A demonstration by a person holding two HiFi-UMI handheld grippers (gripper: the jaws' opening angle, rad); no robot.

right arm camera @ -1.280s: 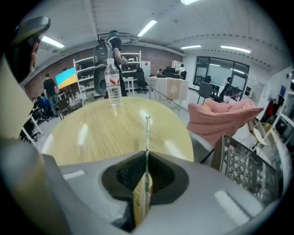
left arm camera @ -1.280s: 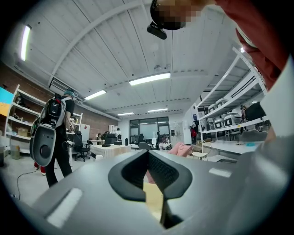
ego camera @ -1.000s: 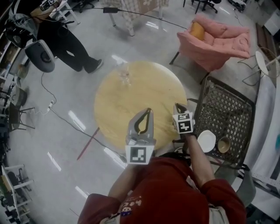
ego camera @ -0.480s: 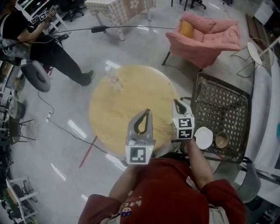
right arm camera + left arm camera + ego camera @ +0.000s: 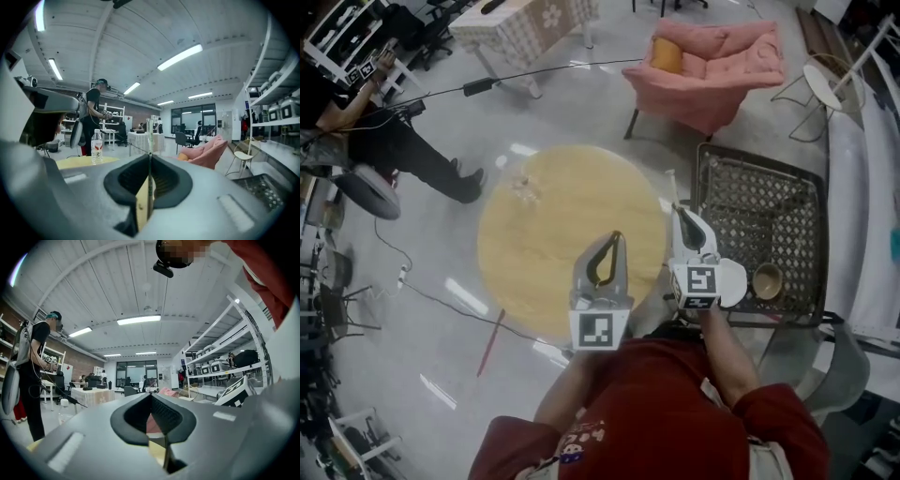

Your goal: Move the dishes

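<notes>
A white plate [image 5: 737, 279] and a brown bowl [image 5: 767, 279] rest on the black mesh table [image 5: 759, 211] at the right. My right gripper [image 5: 677, 212] hovers at that table's left edge, beside the plate. It is shut on a thin pale stick [image 5: 671, 187] that pokes out past its tips. In the right gripper view the stick [image 5: 149, 136] stands upright between the closed jaws of the right gripper [image 5: 149, 157]. My left gripper [image 5: 615, 234] is over the round yellow table [image 5: 553, 234], shut and holding nothing. The left gripper [image 5: 151, 394] points level.
A water bottle [image 5: 522, 186] stands on the far side of the yellow table, and the bottle [image 5: 96, 146] also shows at left. A pink armchair [image 5: 712, 61] sits beyond. A person [image 5: 384, 141] stands at the far left, with cables on the floor.
My right gripper has risen and tipped up towards level, and the thin stick now shows beyond its tips. The left gripper has shifted a little over the yellow table.
</notes>
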